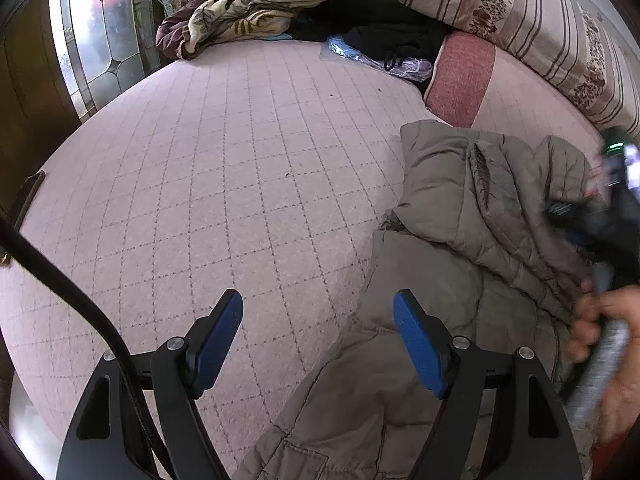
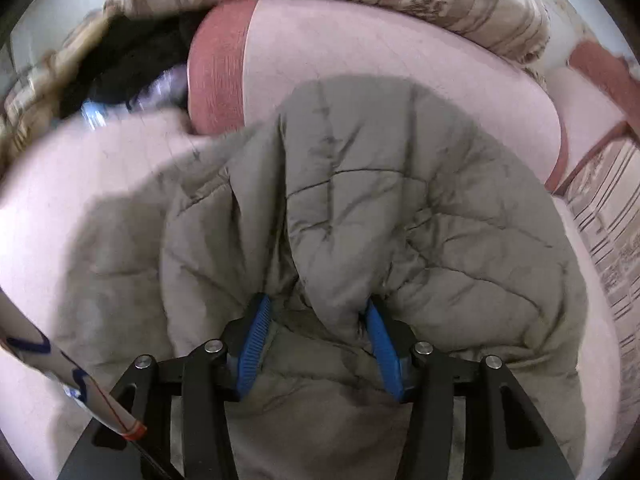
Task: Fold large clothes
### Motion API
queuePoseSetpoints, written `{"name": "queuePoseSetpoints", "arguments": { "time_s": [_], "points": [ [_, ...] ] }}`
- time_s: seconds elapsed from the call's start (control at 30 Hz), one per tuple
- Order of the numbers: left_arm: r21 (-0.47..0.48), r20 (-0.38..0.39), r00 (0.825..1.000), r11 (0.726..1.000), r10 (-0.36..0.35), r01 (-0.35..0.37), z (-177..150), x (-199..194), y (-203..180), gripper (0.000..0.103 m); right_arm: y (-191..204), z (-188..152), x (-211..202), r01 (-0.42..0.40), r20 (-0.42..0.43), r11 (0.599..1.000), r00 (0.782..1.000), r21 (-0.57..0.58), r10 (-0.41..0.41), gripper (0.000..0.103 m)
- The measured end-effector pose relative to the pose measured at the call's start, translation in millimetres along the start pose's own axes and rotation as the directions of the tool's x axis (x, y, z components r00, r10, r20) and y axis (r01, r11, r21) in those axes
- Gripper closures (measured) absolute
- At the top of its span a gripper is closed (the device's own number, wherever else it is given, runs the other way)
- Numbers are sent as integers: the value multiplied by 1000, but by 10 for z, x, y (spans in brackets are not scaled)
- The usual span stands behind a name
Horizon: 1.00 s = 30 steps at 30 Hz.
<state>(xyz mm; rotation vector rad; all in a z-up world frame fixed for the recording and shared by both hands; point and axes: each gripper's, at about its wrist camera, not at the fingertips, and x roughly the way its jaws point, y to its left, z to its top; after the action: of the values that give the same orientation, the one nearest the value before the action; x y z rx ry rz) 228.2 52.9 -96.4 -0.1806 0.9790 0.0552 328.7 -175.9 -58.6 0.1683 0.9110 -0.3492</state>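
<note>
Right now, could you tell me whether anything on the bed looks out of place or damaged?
Nothing looks damaged. The grey padded jacket lies bunched on the pink bedspread, with a fold between the right tool's fingers. A crumpled blanket and dark clothes are heaped at the far edge.

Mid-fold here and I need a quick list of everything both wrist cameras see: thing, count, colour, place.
jacket: one, grey-olive quilted, on the bed, right side of the left wrist view.
bed cover: one, pink checked, under everything.
blanket: one, cream and brown, heaped at the far edge.
dark clothes: a pile, black, beside the blanket.
plastic bag: one, clear with blue, in front of the dark clothes.
pillow: one, pink with a red end, beyond the jacket.
striped bolster: one, cream with brown stripes, behind the pillow.
left hand-held gripper: blue pads, open, over the cover by the jacket's edge.
right hand-held gripper: blue pads, clamped on a jacket fold.
right hand: on the right gripper's handle.
</note>
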Motion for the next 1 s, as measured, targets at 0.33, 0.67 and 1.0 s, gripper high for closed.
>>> {"name": "queuePoseSetpoints", "arguments": {
  "time_s": [0.33,0.67,1.0],
  "points": [
    [1,12,1000,1000,8,-8,-27,-43,3,26,-1156,-405,100,167,-133,981,979,95,-154,41],
    [14,5,1000,1000,-13,13,38,-65,72,26,-1532,-656,-660,73,-29,990,997,124,-70,37],
    [113,-70,994,990,-81,88,-26,-59,150,26,-2786,-1436,-1309,140,-77,973,989,183,-128,28]
  ]
}}
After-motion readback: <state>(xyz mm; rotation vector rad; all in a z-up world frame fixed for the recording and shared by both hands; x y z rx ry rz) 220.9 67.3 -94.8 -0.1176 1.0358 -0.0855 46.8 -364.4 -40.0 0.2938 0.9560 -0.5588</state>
